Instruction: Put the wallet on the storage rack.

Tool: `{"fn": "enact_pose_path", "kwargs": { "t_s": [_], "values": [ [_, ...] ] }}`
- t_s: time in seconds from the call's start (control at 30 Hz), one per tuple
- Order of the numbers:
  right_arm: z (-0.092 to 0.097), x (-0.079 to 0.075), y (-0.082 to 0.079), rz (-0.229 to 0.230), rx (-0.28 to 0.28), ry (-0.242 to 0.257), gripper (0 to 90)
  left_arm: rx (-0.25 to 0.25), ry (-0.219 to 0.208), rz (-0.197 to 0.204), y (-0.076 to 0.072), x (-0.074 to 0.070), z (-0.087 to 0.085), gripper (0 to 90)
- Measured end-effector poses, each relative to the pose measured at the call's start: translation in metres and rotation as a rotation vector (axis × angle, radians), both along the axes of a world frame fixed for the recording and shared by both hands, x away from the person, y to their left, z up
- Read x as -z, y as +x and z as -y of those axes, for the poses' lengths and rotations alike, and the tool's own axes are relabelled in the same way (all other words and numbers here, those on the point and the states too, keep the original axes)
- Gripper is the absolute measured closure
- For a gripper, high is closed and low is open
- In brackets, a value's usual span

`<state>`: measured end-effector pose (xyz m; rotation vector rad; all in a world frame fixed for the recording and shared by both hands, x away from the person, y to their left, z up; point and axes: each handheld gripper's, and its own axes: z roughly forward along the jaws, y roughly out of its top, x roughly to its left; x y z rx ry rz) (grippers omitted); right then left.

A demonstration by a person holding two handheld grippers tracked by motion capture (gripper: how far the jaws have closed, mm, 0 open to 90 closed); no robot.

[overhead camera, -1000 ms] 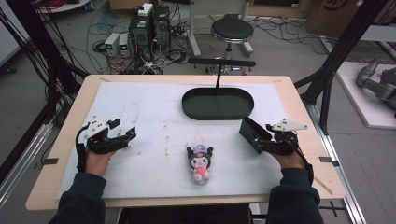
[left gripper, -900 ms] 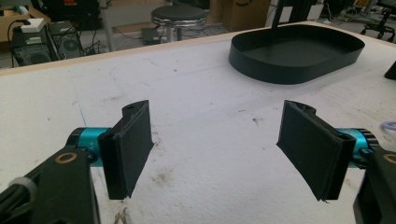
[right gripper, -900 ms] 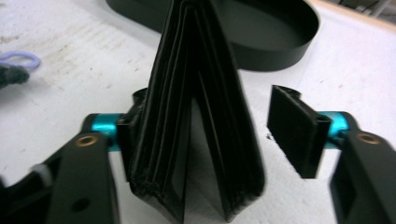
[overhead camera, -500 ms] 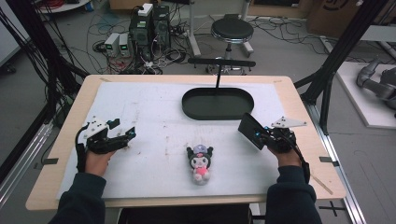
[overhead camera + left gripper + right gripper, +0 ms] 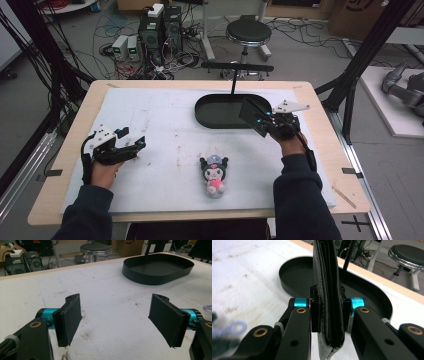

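High view — plush toy (image 5: 214, 173) before tray (image 5: 220, 111)

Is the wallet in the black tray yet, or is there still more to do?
Not yet. Done: the right gripper has clamped the flat black leather wallet and lifted it off the white table cover. In hand: the wallet hangs at the near edge of the shallow black oval tray. Probably left: lowering it in and letting go, and perhaps the small black-and-pink plush doll. The left gripper rests open.

One black tray (image 5: 220, 117), one wallet (image 5: 255, 116), one plush toy (image 5: 215, 172), two tongs.
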<state>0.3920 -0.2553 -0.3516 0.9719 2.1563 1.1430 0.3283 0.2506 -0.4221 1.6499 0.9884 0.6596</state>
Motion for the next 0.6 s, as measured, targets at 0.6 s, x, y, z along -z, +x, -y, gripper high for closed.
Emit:
{"fn": "enact_pose_path", "kwargs": {
  "t_s": [0.6],
  "values": [
    [-0.051, 0.018, 0.067, -0.02, 0.062, 0.001, 78.2, -0.004, -0.009, 0.01, 0.0, 0.0, -0.002, 25.7]
  ]
}}
